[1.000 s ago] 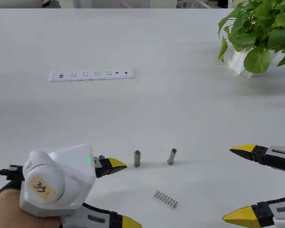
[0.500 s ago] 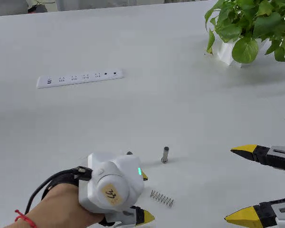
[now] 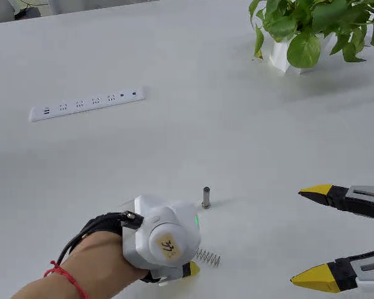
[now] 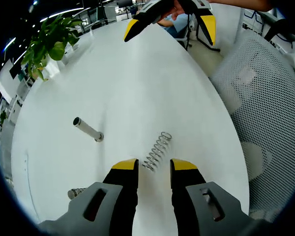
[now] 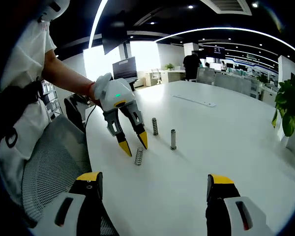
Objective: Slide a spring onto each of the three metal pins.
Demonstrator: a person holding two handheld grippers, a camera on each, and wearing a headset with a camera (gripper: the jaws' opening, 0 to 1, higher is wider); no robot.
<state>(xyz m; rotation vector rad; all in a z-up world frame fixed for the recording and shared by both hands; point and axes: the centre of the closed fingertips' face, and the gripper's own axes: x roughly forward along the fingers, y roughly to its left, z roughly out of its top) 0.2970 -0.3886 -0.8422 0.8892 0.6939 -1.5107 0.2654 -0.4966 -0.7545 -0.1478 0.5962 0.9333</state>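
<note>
A loose spring [image 3: 207, 256] lies flat on the white table [image 3: 193, 137], near the front edge. My left gripper [image 4: 154, 167] is open, its yellow tips straddling the near end of that spring [image 4: 156, 150]. From the right gripper view the left gripper [image 5: 133, 143] points down at the spring [image 5: 138, 156]. A bare metal pin [image 3: 206, 197] stands upright just behind. Another pin with a spring on it [image 5: 155, 126] stands beside the bare pin [image 5: 173, 139]. My right gripper [image 3: 313, 235] hangs wide open and empty to the right.
A white power strip [image 3: 87, 104] lies at the back left and a potted plant [image 3: 299, 31] stands at the back right. A mesh chair [image 4: 255, 98] is close to the table's front edge.
My left gripper has moved right to the loose spring and now hides the spring-fitted pin in the head view. The right gripper has stayed put.
</note>
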